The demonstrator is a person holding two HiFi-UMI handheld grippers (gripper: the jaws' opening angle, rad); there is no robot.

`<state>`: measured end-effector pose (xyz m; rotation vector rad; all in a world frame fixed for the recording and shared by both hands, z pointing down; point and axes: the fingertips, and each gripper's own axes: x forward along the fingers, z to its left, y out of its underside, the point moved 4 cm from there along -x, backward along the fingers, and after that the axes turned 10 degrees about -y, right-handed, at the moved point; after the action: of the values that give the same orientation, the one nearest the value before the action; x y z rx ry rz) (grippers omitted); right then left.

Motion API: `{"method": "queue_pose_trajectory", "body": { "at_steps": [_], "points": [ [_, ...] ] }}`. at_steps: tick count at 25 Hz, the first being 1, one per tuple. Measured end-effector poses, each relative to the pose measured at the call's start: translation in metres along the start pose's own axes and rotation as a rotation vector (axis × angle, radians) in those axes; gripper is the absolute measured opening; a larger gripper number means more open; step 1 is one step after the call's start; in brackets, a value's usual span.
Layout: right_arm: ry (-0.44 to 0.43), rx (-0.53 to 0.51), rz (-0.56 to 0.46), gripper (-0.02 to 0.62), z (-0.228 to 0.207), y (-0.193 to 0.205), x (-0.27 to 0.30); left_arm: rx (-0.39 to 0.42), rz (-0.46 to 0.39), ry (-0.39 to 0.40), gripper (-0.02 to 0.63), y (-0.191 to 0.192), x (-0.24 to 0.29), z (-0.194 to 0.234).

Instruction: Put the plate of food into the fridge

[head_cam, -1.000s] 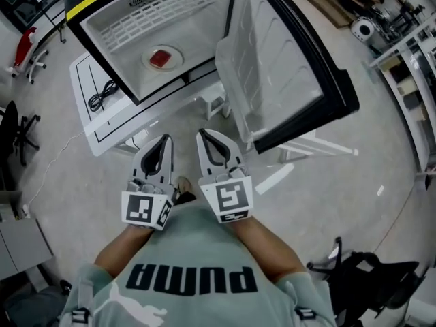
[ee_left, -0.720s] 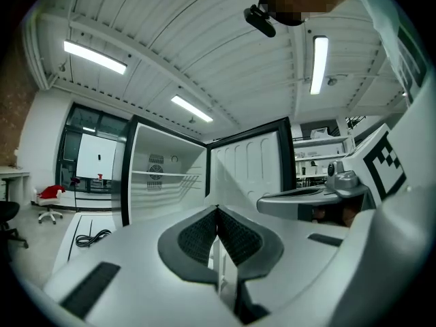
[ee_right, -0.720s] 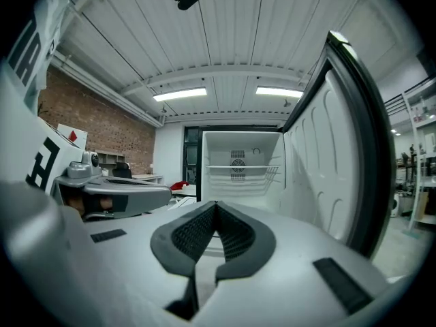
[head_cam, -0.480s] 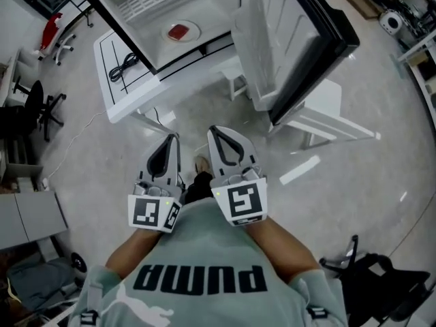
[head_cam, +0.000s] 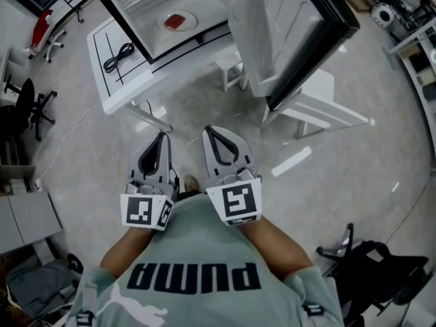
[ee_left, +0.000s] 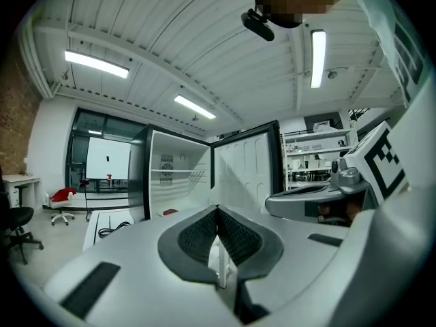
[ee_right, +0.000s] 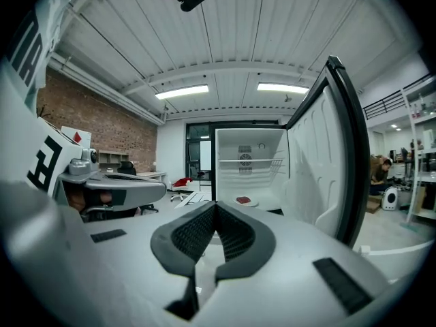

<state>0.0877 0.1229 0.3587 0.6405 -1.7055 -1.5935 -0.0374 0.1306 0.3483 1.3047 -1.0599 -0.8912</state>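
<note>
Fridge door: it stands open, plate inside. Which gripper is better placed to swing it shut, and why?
Probably the right. The open door hangs on the side of the right gripper; the left gripper sits farther from it. Both are shut, empty.

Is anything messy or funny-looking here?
Nothing is spilled or broken. The one odd thing is the fridge door, which stands wide open while the plate of food already sits inside. The left gripper and right gripper are well back from it, jaws together and empty.
</note>
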Motion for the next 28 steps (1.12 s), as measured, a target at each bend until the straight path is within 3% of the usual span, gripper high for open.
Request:
{"method": "queue_pose_trajectory", "body": {
  "at_steps": [14, 28],
  "points": [
    [0.065, 0.002, 0.005, 0.005, 0.03, -0.003, 0.022, -0.02, -0.011, 0.1, 0.005, 0.007, 0.001, 0.033],
    [0.067, 0.007, 0.013, 0.005, 0.049, -0.002, 0.029, -0.021, -0.008, 0.123, 0.005, 0.011, -0.009, 0.046]
  ]
}}
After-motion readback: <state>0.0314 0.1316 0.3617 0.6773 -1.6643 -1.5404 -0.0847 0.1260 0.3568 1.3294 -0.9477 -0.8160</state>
